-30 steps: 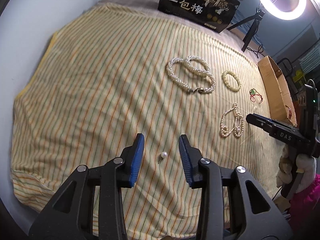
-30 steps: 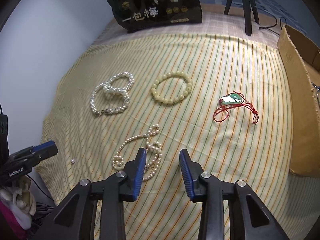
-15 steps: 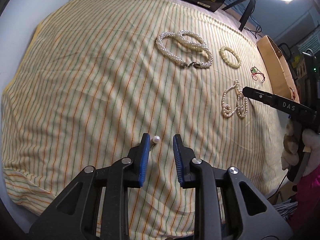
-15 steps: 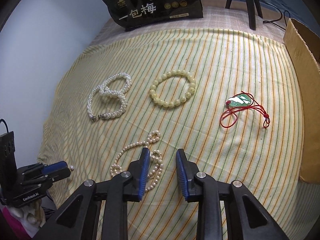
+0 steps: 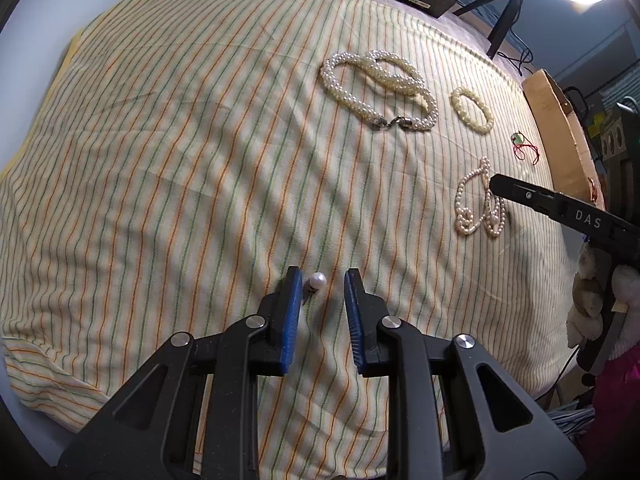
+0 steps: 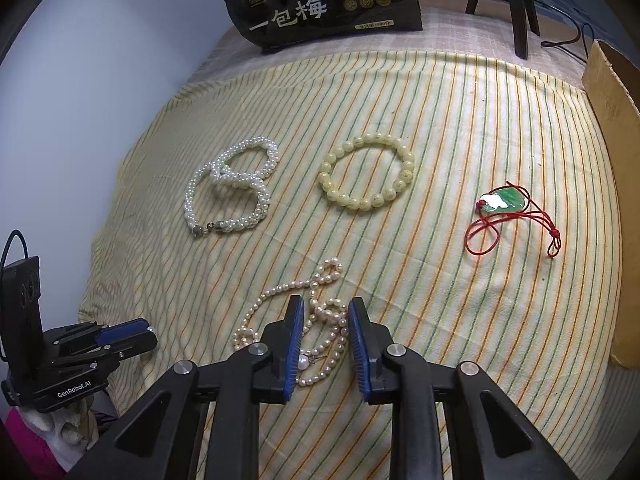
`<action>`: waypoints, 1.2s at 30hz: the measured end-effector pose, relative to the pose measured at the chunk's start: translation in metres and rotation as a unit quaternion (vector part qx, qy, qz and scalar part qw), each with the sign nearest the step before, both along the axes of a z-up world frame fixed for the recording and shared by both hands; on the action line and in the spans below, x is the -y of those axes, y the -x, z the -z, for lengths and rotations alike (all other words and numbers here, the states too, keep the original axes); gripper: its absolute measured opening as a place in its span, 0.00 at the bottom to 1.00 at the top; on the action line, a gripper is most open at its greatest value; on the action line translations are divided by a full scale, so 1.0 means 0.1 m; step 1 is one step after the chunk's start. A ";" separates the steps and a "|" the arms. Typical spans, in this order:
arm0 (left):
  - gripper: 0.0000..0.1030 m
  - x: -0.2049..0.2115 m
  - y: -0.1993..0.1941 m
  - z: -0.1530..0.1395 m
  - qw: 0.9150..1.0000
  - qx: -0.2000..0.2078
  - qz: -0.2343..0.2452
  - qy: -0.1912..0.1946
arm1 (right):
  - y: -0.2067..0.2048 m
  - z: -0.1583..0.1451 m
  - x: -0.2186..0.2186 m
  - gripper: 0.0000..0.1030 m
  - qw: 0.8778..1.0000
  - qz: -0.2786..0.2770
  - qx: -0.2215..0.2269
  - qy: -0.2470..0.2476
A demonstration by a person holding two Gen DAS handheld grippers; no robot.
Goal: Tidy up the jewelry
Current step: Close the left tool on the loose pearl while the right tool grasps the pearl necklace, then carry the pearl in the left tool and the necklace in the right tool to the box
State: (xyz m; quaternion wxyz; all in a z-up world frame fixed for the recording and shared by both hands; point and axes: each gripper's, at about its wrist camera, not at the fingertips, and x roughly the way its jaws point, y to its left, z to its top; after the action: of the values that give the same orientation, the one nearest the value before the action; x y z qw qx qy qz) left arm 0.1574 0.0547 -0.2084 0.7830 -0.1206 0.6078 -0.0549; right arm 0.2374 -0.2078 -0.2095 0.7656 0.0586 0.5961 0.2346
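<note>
Left gripper (image 5: 320,280) low over the yellow striped cloth (image 5: 180,160), jaws parted around a single white pearl earring (image 5: 318,280) lying just beside the left pad. Right gripper (image 6: 323,308) likewise parted, straddling a loose pinkish pearl necklace (image 6: 280,308). Beyond: twisted white pearl bracelet (image 6: 232,192), pale yellow bead bracelet (image 6: 366,178), green pendant on red cord (image 6: 504,200); cardboard box (image 6: 612,120) at right.

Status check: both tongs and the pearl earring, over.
Left tongs open, straddling pearl earring, not clamped. Right tongs open over thin pearl necklace. Nothing in the way.
</note>
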 end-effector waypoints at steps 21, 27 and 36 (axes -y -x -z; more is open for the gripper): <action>0.06 0.07 -0.07 0.07 0.999 0.001 -0.001 -0.033 | -0.05 0.00 -0.15 0.06 0.999 -0.012 0.020 0.034; 0.06 0.09 -0.07 0.02 0.999 0.011 0.001 -0.033 | -0.02 -0.06 -0.13 0.05 0.999 -0.009 0.025 0.021; 0.06 0.08 -0.02 -0.22 0.999 0.040 -0.003 -0.015 | 0.16 -0.35 -0.10 0.05 0.999 -0.013 0.046 -0.005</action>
State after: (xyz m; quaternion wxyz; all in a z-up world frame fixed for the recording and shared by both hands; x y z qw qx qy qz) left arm 0.1596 0.0467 -0.1865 0.8086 -0.1081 0.5764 -0.0486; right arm 0.2214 -0.1983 -0.1749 0.7886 0.0437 0.5602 0.2497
